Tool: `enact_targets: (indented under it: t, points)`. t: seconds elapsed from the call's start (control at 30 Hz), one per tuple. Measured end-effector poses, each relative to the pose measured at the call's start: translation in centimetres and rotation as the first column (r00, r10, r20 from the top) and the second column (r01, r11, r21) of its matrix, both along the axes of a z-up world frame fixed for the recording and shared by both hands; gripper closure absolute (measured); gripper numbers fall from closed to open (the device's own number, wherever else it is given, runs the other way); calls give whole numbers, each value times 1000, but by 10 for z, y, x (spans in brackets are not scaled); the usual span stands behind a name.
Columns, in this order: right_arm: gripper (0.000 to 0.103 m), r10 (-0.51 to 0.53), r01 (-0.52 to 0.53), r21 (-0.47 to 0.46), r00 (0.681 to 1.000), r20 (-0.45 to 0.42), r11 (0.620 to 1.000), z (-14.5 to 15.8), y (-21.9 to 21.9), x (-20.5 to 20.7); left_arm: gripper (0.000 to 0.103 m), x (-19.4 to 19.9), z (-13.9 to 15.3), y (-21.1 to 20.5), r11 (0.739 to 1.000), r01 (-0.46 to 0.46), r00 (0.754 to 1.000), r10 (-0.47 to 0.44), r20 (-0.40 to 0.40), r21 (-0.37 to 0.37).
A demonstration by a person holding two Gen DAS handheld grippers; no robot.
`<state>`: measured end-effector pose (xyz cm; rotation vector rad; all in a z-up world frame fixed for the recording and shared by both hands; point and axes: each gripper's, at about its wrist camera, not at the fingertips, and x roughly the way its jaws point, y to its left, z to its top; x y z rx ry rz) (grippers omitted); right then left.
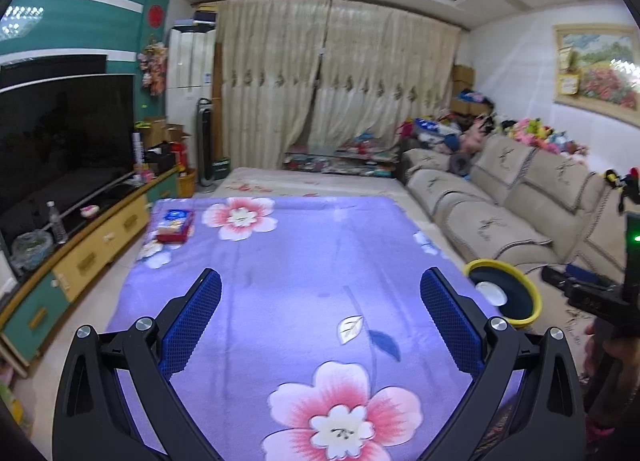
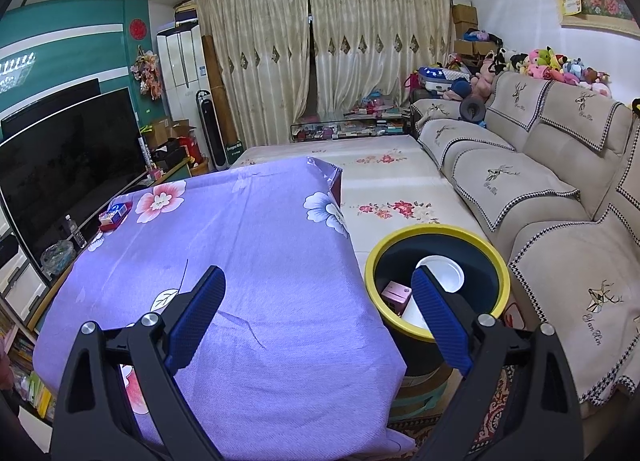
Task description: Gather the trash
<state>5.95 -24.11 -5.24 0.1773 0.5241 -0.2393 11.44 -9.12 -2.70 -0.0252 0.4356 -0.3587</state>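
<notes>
A round bin [image 2: 438, 235] with a yellow rim and dark wall stands right of the purple floral table [image 2: 248, 245]. Inside it lie a white paper cup [image 2: 442, 275] and a small pink box [image 2: 394, 295]. The left wrist view shows the same bin [image 1: 505, 293] at the table's right edge. A red and blue box [image 1: 175, 225] lies at the table's far left corner [image 2: 115, 215]. My left gripper [image 1: 320, 301] hovers open over the table [image 1: 304, 261], holding nothing. My right gripper [image 2: 318, 301] is open and empty above the table's right edge, beside the bin.
A beige sofa [image 2: 552, 189] runs along the right. A TV [image 1: 60, 141] stands on a cabinet with a water bottle [image 1: 58, 223] on the left. The other hand-held gripper [image 1: 600, 293] and a hand show at the left view's right edge. Curtains close the far wall.
</notes>
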Motion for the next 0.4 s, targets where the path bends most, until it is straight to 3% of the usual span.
enact_targets:
  t: [0.17, 0.4]
  points:
    - [12, 29, -28, 9, 999, -20, 1000, -1, 2, 13, 5, 35, -4, 1, 1000, -19, 998, 20, -51, 21]
    - [9, 81, -80, 12, 993, -87, 997, -2, -1, 92, 5, 152, -58, 7, 985, -109, 968, 135, -211, 132]
